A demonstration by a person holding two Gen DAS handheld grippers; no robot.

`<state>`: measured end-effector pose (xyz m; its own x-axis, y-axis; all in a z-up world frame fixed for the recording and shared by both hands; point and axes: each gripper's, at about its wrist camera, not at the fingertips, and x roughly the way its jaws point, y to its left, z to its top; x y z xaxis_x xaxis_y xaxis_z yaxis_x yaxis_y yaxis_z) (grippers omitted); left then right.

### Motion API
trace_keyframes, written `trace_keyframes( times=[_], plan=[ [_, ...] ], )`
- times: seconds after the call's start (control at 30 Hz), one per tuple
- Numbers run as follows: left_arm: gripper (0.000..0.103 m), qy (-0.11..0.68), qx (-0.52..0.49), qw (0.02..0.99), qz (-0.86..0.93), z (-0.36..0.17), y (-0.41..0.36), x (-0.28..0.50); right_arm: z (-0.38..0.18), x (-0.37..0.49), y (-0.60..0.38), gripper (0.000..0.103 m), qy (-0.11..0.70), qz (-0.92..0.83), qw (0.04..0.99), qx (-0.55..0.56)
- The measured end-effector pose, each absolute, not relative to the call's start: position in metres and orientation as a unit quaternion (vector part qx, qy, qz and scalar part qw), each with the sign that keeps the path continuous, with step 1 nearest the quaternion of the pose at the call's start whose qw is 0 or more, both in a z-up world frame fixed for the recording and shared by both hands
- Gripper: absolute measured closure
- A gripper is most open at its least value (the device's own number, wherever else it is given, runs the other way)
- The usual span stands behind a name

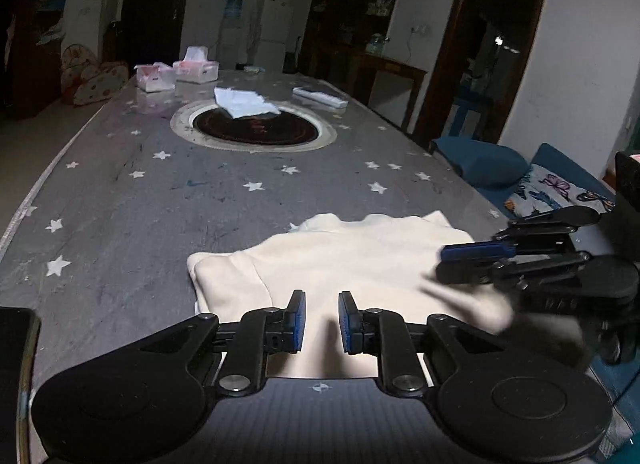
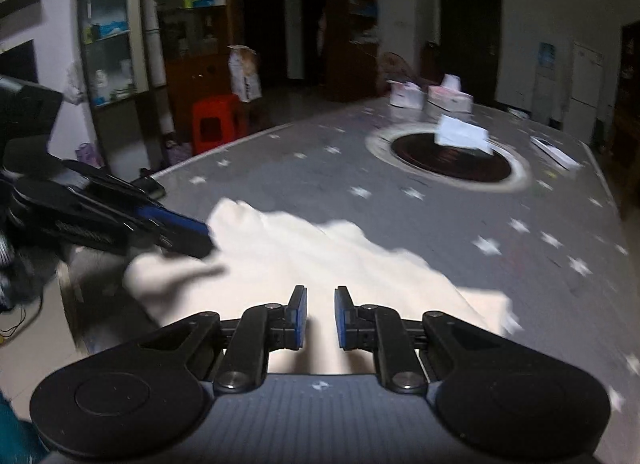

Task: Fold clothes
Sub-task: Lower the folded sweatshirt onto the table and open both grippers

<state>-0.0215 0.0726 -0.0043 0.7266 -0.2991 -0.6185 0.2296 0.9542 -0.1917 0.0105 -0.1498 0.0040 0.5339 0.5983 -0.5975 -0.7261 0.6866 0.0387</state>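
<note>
From the left wrist view, the left gripper [image 1: 322,322] hangs over the near edge of a cream garment [image 1: 344,264], its blue-padded fingers [image 1: 299,320] parted by a narrow gap with nothing between them. The garment is soft, thick-looking cloth, folded into a rough rectangle with a rounded, rumpled far edge, lying on the grey star-printed worktop [image 1: 160,200]. The right gripper [image 1: 472,260] reaches in from the right above the cloth; whether its fingers are parted cannot be told from here. Further back sit a dark round inset [image 1: 256,130] with white crumpled paper [image 1: 244,102] on it, and two tissue boxes [image 1: 176,74].

The right wrist view is motion-blurred. The right gripper [image 2: 321,316] shows its fingers [image 2: 299,316] slightly apart and empty above the garment [image 2: 320,260]. The left gripper [image 2: 188,234] comes in from the left, over the cloth's corner. Only this view shows a red plastic stool [image 2: 214,122] and glass-fronted shelves [image 2: 108,32].
</note>
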Motion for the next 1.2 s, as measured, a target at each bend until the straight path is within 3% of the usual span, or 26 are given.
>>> trace_keyframes(
  times=[0.27, 0.4, 0.77, 1.2],
  plan=[
    [0.083, 0.357, -0.067, 0.923, -0.124, -0.019, 0.083, -0.012, -0.022, 0.025, -0.108, 0.089, 0.31, 0.392, 0.857, -0.129],
    [0.071, 0.347, -0.067, 0.928, -0.121, -0.013, 0.086, -0.018, -0.013, 0.02, -0.119, 0.088, 0.298, 0.385, 0.866, -0.116],
    [0.066, 0.352, -0.068, 0.927, -0.107, -0.015, 0.084, -0.003, -0.025, 0.065, -0.165, 0.085, 0.34, 0.298, 0.89, -0.058],
    [0.046, 0.351, -0.083, 0.93, -0.074, -0.01, 0.102, -0.015, 0.005, 0.007, -0.142, 0.06, 0.292, 0.367, 0.875, -0.123]
  ],
)
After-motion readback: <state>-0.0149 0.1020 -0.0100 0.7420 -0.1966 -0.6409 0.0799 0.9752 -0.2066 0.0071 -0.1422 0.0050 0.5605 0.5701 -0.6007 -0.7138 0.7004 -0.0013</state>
